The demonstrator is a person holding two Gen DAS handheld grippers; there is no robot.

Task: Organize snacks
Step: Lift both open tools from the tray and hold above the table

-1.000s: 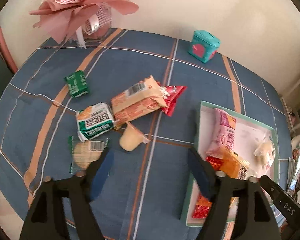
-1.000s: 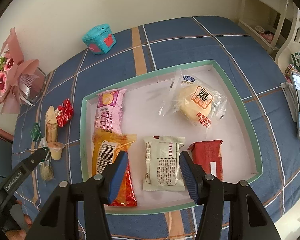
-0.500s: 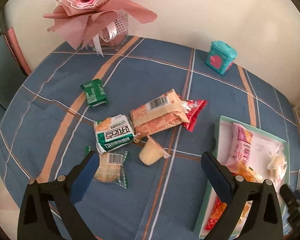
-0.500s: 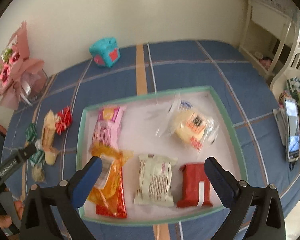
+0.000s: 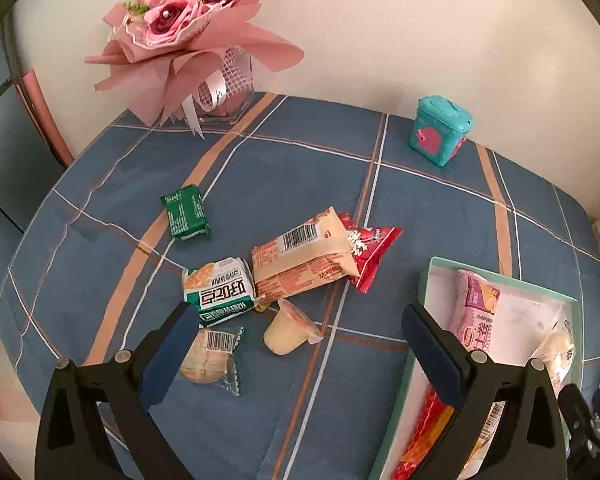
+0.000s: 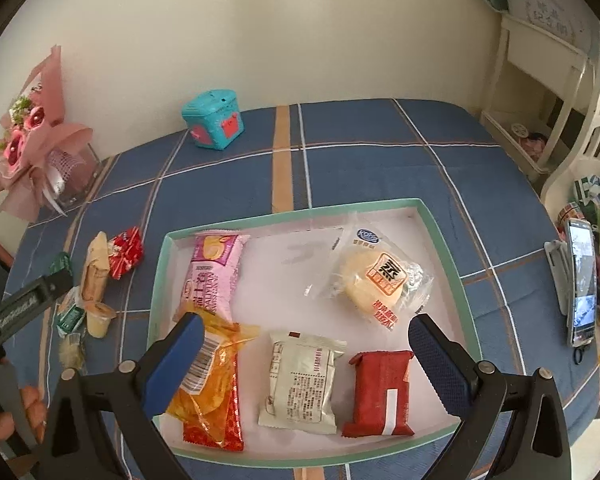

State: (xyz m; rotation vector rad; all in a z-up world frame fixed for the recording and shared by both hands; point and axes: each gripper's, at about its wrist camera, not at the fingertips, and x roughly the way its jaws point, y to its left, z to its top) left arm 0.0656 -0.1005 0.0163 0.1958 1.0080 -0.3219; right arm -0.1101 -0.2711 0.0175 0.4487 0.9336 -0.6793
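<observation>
Loose snacks lie on the blue checked tablecloth: a dark green packet [image 5: 186, 212], a green-and-white pack [image 5: 219, 290], a long orange bag [image 5: 302, 260] over a red bag [image 5: 366, 252], a jelly cup [image 5: 288, 328] and a clear-wrapped cracker [image 5: 210, 354]. My left gripper [image 5: 300, 354] hangs open above the jelly cup, holding nothing. The green-rimmed white tray [image 6: 448, 264] holds a pink pack [image 6: 212, 272], a round cake [image 6: 376, 284], a yellow bag [image 6: 208, 384], a white pack [image 6: 300, 380] and a red pack [image 6: 380, 392]. My right gripper [image 6: 304, 354] is open over the tray's front, empty.
A pink flower bouquet in a glass vase [image 5: 192, 40] stands at the back left by the wall, a teal tin [image 5: 440, 130] at the back. A phone [image 6: 582, 280] lies on the table's right edge, with white furniture [image 6: 540, 80] beyond.
Both grippers opened wide from a narrower gap. Both cameras tilted up, so the wall and the bouquet show more.
</observation>
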